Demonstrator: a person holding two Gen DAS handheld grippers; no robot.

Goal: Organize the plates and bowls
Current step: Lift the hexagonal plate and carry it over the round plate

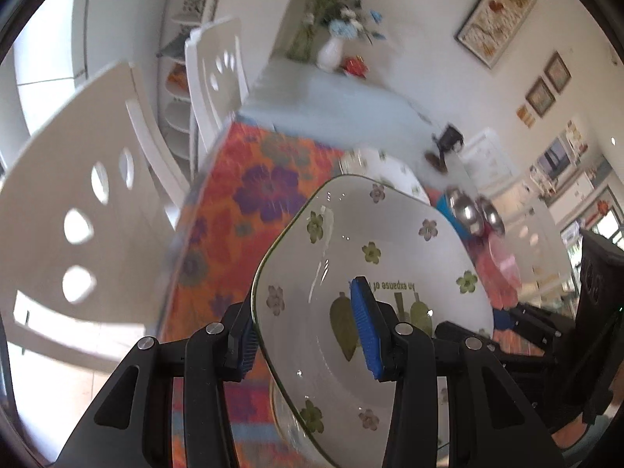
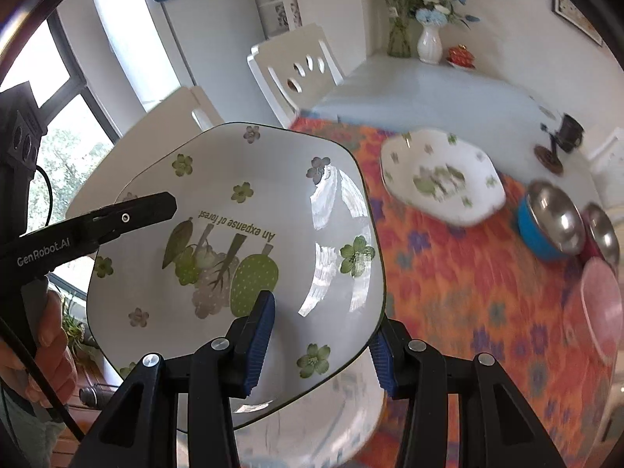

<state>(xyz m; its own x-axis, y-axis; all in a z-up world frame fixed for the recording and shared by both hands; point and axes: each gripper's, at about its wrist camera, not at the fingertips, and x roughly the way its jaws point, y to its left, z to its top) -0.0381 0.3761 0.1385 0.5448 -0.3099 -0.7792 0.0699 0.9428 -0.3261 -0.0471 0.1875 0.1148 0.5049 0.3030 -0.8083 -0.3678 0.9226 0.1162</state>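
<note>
Both the left gripper and right gripper are clamped on opposite rims of one floral plate, held clear above the table. Beyond the jaws, a second plate and the steel bowls remain unstacked; most of the work appears outstanding.

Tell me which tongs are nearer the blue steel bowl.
Right. The right tongs grip the floral plate on the rim facing the blue steel bowl; the left tongs grip its opposite rim, with the plate between them and the bowl.

Floral plate between both tongs
</note>
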